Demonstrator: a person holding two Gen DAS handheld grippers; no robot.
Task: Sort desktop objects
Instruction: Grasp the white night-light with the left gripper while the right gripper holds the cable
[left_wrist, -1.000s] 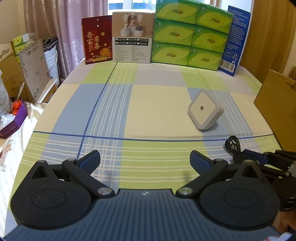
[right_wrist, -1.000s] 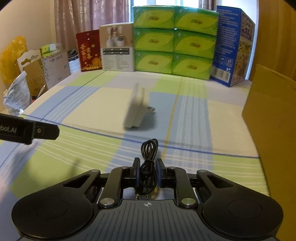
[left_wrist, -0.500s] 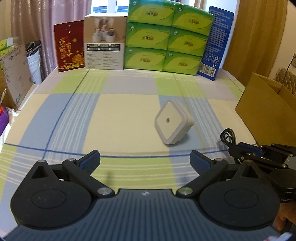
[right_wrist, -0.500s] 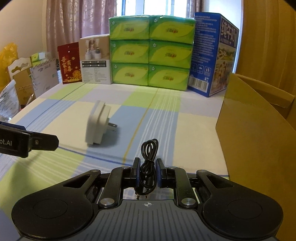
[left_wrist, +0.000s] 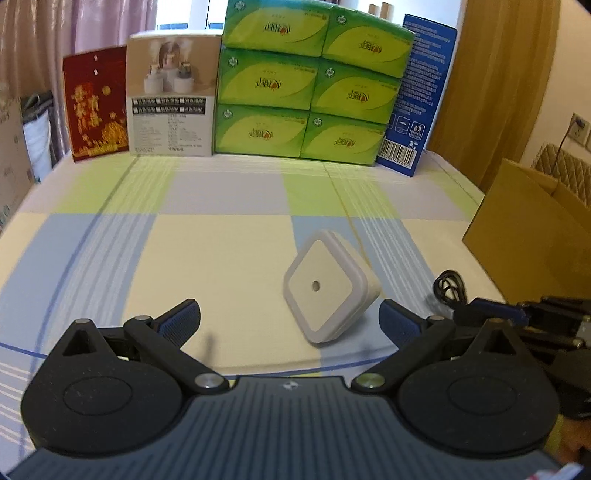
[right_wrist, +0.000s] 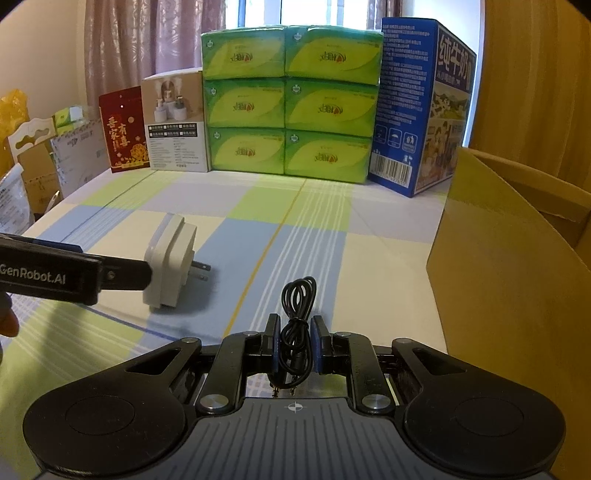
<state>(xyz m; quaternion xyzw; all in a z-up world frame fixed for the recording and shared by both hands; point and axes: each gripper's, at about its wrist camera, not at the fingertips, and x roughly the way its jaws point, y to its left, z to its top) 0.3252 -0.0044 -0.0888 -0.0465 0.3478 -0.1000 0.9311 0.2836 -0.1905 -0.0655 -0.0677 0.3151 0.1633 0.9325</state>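
Note:
A white square plug-in night light (left_wrist: 330, 290) stands on edge on the checked cloth, just ahead of my open left gripper (left_wrist: 290, 319) and a little right of its centre line. The right wrist view shows the night light (right_wrist: 168, 260) side-on, with its prongs pointing right. My right gripper (right_wrist: 294, 341) is shut on a coiled black audio cable (right_wrist: 297, 297), held above the cloth. From the left wrist view the cable's loop (left_wrist: 448, 288) and the right gripper (left_wrist: 517, 314) sit at the right. The left gripper's finger (right_wrist: 74, 271) reaches in from the left, beside the light.
An open cardboard box (right_wrist: 517, 258) stands at the right edge of the table. At the back stand green tissue packs (right_wrist: 290, 103), a blue carton (right_wrist: 421, 125), a white product box (left_wrist: 171, 107) and a red packet (left_wrist: 94, 107). Bags and boxes crowd the left side (right_wrist: 33, 166).
My left gripper has moved forward and rightward, closer to the night light, which is now nearly between its fingers. The right gripper has kept its hold on the cable and turned toward the cardboard box.

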